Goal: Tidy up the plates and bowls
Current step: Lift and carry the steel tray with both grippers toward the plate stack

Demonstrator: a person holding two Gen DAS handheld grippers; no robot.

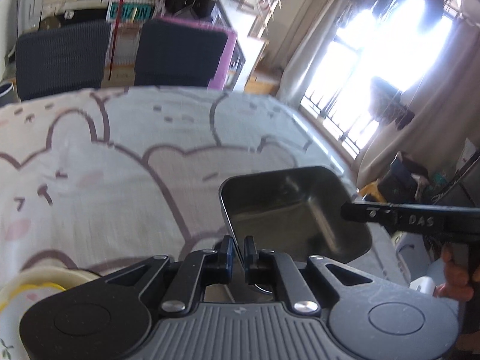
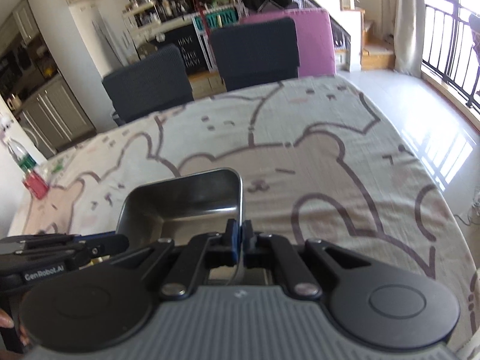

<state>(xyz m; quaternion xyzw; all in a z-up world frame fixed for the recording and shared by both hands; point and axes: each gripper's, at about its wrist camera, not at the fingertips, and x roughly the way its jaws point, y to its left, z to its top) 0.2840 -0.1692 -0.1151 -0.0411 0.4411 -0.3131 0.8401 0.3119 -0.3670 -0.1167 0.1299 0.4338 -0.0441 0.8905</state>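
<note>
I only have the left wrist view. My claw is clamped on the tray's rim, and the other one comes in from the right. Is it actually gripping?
Observer: Yes. In the right wrist view the right claw is shut on the tray, with a pad on each side of its right wall.
Operator: Which part of that wall?
Observer: The near end, close to the corner. The far end stands free.
Operator: Anything else out there that I can't see?
Observer: A bottle stands at the far left of the cloth with a red pack beside it. Both are well apart from the tray.
</note>
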